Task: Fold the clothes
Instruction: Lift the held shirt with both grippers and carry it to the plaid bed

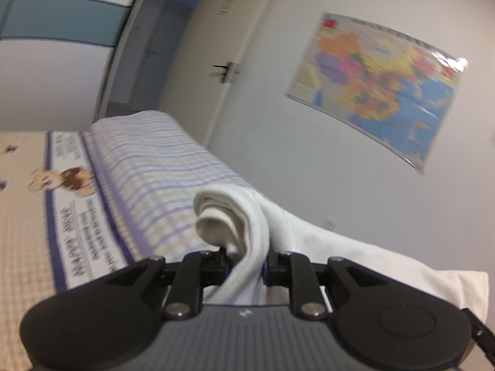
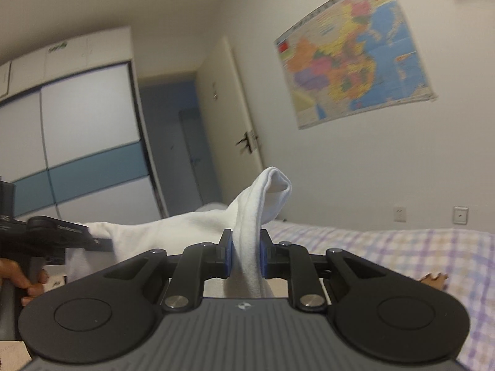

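Two tools grip one white garment (image 2: 173,225) held up over the bed (image 2: 386,244). Left tool (image 1: 246,266) and right tool (image 2: 246,258) are each clamped on a bunched edge, and the cloth's long axis stretches sideways between them.

Left wrist view: sits just behind the left claw (image 1: 244,266), looks tilted over the bed (image 1: 148,167) toward the door (image 1: 210,61).
Right wrist view: just behind the right claw (image 2: 246,258), faces level toward the wardrobe (image 2: 86,142).
Shared: wall map (image 1: 380,89), door, white cloth (image 1: 247,216).
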Demonstrator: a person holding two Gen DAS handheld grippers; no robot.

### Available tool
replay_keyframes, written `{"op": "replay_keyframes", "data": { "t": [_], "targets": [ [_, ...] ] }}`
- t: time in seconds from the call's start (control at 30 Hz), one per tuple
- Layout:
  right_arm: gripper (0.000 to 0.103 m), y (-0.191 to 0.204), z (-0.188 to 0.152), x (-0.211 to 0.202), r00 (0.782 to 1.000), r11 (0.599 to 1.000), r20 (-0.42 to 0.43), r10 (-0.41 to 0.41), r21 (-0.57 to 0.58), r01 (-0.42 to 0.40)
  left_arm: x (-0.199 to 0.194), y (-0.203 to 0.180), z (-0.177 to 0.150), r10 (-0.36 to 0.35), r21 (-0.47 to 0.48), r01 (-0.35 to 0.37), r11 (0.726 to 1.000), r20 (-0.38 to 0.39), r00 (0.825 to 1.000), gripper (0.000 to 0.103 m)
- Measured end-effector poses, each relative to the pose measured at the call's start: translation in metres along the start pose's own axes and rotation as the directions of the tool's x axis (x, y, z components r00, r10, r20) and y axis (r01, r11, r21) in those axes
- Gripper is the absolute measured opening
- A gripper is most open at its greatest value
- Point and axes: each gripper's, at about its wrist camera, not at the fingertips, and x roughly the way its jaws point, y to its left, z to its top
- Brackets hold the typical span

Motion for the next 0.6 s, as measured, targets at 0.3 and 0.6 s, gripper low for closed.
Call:
{"op": "replay_keyframes", "data": {
  "t": [0.3,0.6],
  "targets": [
    [0.019,-0.036,0.008,-0.004,0.991,0.992,0.077,-0.107,0.080,0.100,0.057,-0.071,0.032,-0.108,0.156,0.118,0.981,-0.067,0.992,0.018],
    [0.019,-0.090,-0.002,0.006,0.962,0.957,0.066,-0.266,0.136,0.256,0.119,-0.140,0.027,-0.169,0.291,0.202,0.935,-0.134,0.976,0.019]
  ]
}}
